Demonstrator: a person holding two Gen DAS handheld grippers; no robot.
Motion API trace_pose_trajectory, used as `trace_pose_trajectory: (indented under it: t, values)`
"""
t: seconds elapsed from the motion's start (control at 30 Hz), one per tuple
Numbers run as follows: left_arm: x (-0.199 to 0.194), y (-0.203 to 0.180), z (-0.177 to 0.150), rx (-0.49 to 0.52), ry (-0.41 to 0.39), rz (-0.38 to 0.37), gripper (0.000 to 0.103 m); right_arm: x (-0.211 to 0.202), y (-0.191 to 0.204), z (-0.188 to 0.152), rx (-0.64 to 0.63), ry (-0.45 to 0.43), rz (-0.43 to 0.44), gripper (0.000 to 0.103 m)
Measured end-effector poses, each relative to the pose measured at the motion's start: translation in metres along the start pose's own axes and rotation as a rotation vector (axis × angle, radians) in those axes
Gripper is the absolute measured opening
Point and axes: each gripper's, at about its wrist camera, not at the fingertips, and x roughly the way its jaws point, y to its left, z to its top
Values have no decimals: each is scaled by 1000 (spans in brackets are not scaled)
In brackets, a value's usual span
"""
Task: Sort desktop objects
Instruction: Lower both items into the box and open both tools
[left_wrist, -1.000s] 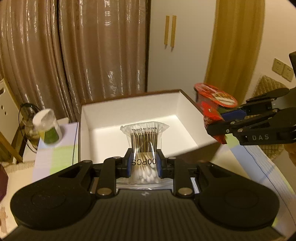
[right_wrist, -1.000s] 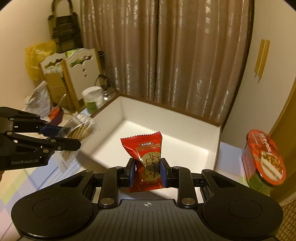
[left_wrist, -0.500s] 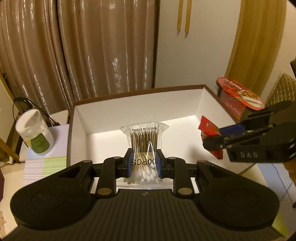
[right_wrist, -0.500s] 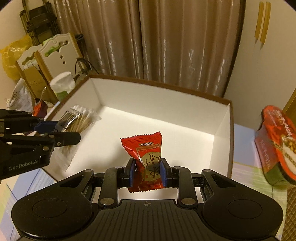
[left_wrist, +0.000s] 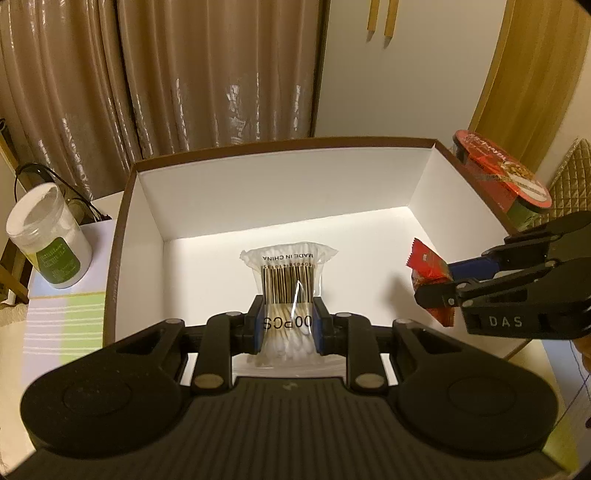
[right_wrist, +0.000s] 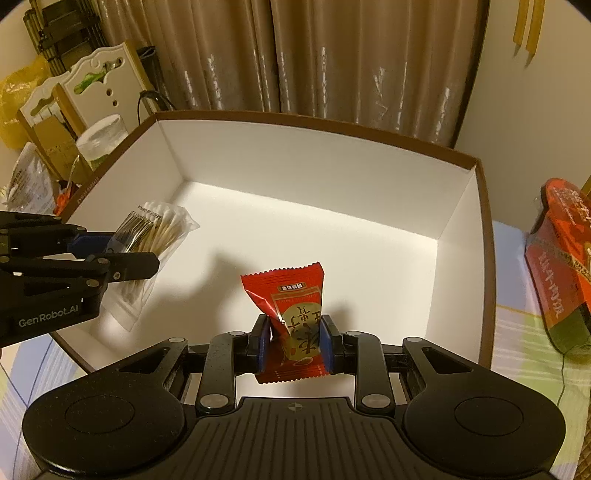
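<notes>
Left gripper was clamped on a clear bag of cotton swabs, blue pads pinching its lower half; barcode end pointed away from the camera. The bag hung above the white floor of the open box, on the box's left side as the right wrist view showed it.

Right gripper was pinching a red snack packet between its blue pads, packet upright with its crimped top edge free. It was held over the box floor, toward the right wall in the left wrist view. Neither item touched the box.

Outside the box: a white jar with green label stood beside the left wall on the striped tablecloth; a red-lidded instant noodle cup stood just beyond the right wall. Brown curtains hung behind.
</notes>
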Motion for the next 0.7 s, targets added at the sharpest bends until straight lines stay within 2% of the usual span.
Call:
trace_pose_trajectory:
  t: [0.3,0.37,0.7]
  values:
    - [7,0,-3,2,11,-1,23,10,2,1,-10,15,-1,27]
    - [7,1,-4,1,10,3,30,13,3,1,-10,18,-2,27]
    - [6,5,-4,-5,-1,3,33,22,7,3,-18,24,-8,27]
